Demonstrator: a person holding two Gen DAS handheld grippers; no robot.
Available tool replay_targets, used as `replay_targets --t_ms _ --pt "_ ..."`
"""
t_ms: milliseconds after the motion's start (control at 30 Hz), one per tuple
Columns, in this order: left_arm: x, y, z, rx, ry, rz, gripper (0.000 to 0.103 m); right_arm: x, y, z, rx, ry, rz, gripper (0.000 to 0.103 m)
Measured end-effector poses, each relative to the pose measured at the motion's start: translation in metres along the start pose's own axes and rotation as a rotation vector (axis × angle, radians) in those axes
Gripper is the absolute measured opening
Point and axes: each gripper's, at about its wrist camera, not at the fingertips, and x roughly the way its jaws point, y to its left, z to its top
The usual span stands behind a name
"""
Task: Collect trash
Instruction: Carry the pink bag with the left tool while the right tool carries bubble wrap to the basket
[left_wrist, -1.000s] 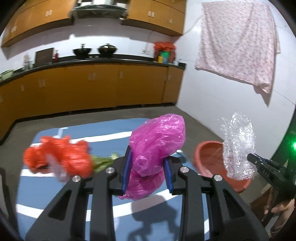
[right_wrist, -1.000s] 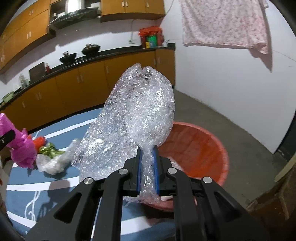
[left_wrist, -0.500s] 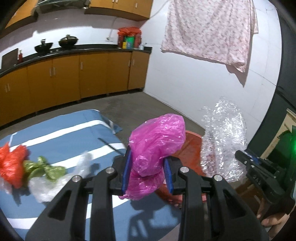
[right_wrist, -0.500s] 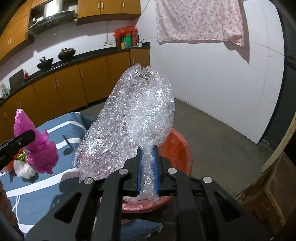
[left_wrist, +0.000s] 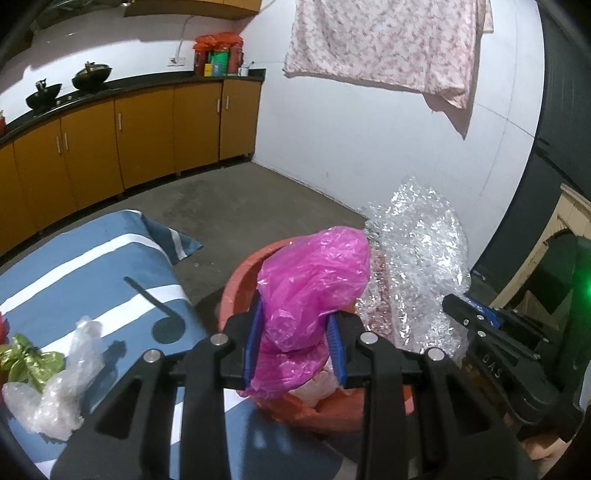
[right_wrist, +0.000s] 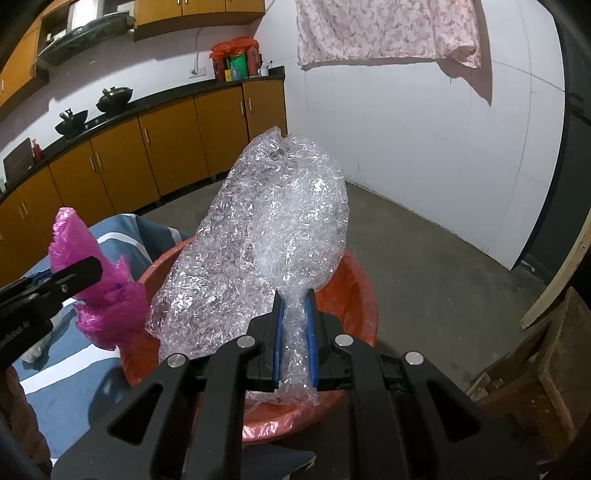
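Observation:
My left gripper (left_wrist: 295, 325) is shut on a crumpled pink plastic bag (left_wrist: 314, 280), which hangs over the near left part of a red plastic basin (left_wrist: 240, 280). To its right, my right gripper (right_wrist: 295, 306) is shut on a big wad of clear bubble wrap (right_wrist: 266, 229) held over the same red basin (right_wrist: 358, 284). In the right wrist view the pink bag (right_wrist: 92, 291) and the left gripper (right_wrist: 70, 275) show at the left. In the left wrist view the bubble wrap (left_wrist: 417, 258) and the right gripper (left_wrist: 461, 306) show at the right. Something pale lies inside the basin.
A blue cloth with white stripes (left_wrist: 74, 266) covers the surface left of the basin. On it lie a clear plastic wad (left_wrist: 70, 373) and green wrapping (left_wrist: 29, 362). Orange cabinets (left_wrist: 147, 140) line the back wall; a wooden piece (right_wrist: 546, 369) stands at the right.
Both grippers have swung right and sunk, from over the blue cloth to over the red basin. The red bag has slid out of the left wrist view. Both grips are unchanged.

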Motion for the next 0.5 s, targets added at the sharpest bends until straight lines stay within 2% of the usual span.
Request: replay_targets --t_ms 300,433,500 --pt "0.027 -0.004 0.002 0.012 0.035 -0.031 0.033 0.015 -0.001 0.0 0.005 0.032 -0.006 0.012" --pt "0.033 -0.003 0.002 0.0 0.038 -0.037 0.04 0.018 0.0 -0.001 0.006 0.034 0.015 0.012" --pt "0.036 -0.002 0.001 -0.017 0.044 -0.043 0.046 0.018 -0.002 -0.002 0.005 0.033 0.032 0.017"
